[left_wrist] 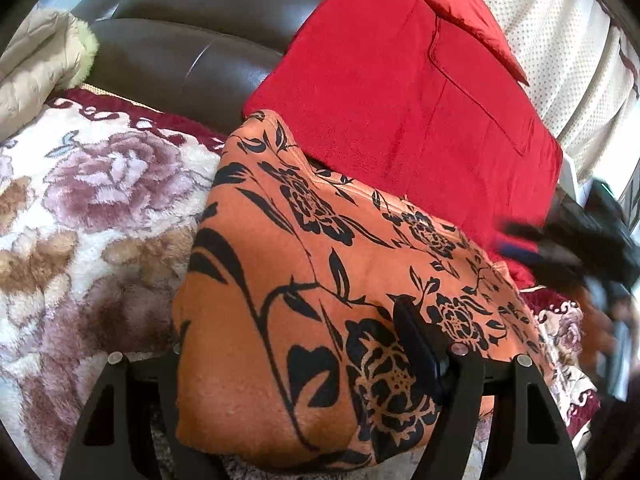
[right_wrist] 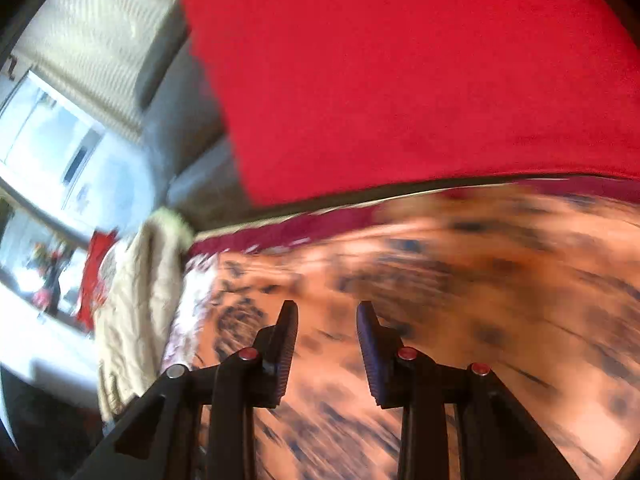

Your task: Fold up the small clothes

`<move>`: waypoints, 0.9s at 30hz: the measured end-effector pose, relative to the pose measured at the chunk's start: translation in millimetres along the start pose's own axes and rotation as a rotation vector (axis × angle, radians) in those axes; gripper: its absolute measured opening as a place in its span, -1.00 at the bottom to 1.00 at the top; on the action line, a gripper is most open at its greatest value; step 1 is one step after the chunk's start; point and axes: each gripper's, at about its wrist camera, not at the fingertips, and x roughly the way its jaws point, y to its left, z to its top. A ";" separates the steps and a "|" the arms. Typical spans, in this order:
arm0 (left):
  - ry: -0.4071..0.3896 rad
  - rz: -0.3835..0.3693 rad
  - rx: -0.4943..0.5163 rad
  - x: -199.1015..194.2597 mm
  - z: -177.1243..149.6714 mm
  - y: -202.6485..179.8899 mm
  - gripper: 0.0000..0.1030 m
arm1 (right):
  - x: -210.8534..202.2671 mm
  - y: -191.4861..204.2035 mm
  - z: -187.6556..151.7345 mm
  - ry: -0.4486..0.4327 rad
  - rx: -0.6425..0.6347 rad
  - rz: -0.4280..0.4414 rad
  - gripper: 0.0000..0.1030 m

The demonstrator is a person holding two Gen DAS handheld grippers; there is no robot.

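Note:
An orange garment with a black flower print (left_wrist: 320,280) lies folded on a floral blanket (left_wrist: 88,208). It drapes over my left gripper (left_wrist: 296,320); only the right finger (left_wrist: 416,344) shows, the left one is hidden under the cloth, so its grip is unclear. In the right wrist view the orange garment (right_wrist: 460,300) is blurred by motion. My right gripper (right_wrist: 327,312) is open and empty above it. The right gripper also shows blurred at the right edge of the left wrist view (left_wrist: 580,240). A folded red garment (left_wrist: 400,92) lies behind the orange garment; it also shows in the right wrist view (right_wrist: 400,72).
A dark leather sofa back (left_wrist: 192,40) stands behind the blanket. A beige padded jacket (left_wrist: 36,68) lies at the far left; it also shows in the right wrist view (right_wrist: 132,312). A white dotted curtain (left_wrist: 560,40) hangs at the right.

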 end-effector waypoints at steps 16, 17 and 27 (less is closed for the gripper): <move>0.017 0.149 0.100 -24.2 32.9 -53.0 -0.63 | -130.5 -117.8 -76.2 -0.252 0.301 -0.076 -0.31; 0.007 0.144 0.128 -29.2 35.1 -63.3 -0.63 | -138.3 -121.1 -75.4 -0.276 0.316 -0.060 -0.31; 0.057 0.064 0.463 -15.2 39.6 -229.9 -0.64 | -182.3 -146.5 -70.1 -0.404 0.406 0.017 -0.31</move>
